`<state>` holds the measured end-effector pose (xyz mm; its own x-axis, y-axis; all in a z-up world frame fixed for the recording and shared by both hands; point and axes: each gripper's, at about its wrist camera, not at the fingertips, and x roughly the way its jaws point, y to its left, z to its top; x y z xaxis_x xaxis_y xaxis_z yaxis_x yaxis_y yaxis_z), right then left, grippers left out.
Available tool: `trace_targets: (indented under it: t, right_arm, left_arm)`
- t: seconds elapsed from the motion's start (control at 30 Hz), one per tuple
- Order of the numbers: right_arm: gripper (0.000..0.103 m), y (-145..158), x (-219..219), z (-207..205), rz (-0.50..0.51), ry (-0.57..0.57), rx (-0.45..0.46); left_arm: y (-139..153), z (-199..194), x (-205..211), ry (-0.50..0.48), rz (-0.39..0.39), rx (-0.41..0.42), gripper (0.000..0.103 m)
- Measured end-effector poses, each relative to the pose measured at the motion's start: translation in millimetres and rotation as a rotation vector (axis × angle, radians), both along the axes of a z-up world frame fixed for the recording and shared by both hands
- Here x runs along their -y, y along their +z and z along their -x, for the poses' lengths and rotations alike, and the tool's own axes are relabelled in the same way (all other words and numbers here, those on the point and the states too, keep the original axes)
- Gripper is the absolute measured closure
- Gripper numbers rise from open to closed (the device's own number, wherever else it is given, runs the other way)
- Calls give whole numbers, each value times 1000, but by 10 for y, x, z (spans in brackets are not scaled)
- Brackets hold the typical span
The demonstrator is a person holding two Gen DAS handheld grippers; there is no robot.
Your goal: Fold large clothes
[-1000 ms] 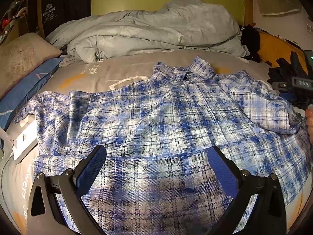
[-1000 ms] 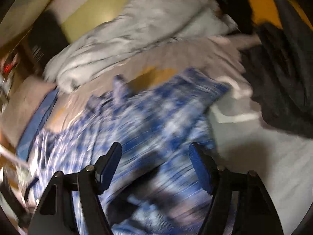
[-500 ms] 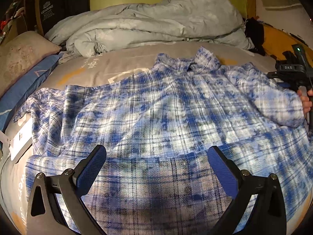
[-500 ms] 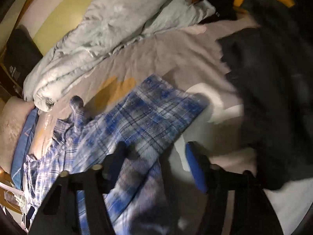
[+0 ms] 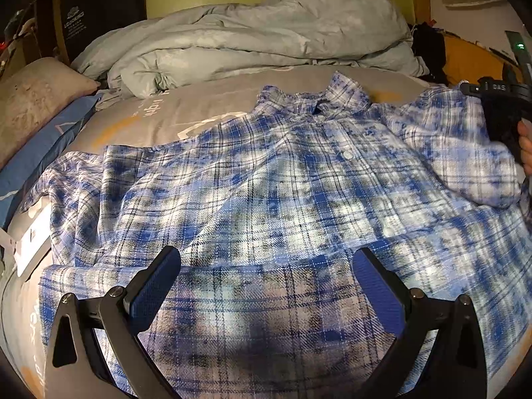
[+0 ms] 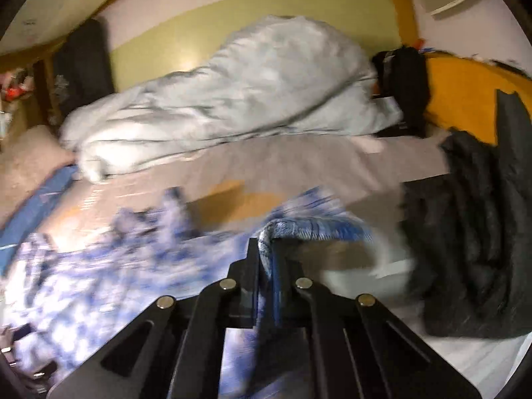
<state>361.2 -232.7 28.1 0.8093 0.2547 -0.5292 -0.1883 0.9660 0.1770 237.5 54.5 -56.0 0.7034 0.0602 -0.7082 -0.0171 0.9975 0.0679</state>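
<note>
A blue and white plaid shirt [image 5: 282,183] lies spread front-up on the grey bed sheet [image 5: 186,113], collar toward the far side. My left gripper [image 5: 264,259] hovers open over the shirt's lower hem, with nothing between its blue pads [image 5: 151,294]. In the right wrist view my right gripper [image 6: 267,249] has its jaws closing on the shirt's sleeve [image 6: 316,227], whose fabric is pinched between them and lifted off the bed. A hand [image 5: 526,146] holding that tool shows at the right edge of the left wrist view, beside the sleeve.
A crumpled pale duvet [image 5: 249,43] fills the far side of the bed. Pillows [image 5: 30,99] lie at the left. A white box [image 5: 31,236] sits by the left sleeve. A pile of dark clothes [image 6: 472,232] lies to the right.
My right gripper went from open above the sleeve to shut on it and lifted the fabric. The left gripper stayed open over the hem.
</note>
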Motion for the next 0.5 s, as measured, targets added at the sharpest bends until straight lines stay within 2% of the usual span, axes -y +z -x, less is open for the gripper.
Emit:
trace_targets:
  t: [0.17, 0.3, 0.4, 0.5]
  right_arm:
    - [98, 89, -613, 478, -14, 293, -22]
    - [98, -191, -1228, 788, 97, 470, -95]
    - [96, -426, -1487, 951, 155, 524, -157]
    - [95, -530, -1516, 1015, 192, 485, -222]
  left_arm:
    - [166, 55, -61, 7, 43, 39, 0]
    - [284, 90, -123, 24, 40, 77, 0]
    - [376, 136, -217, 42, 67, 88, 0]
    - [440, 172, -314, 42, 104, 86, 0]
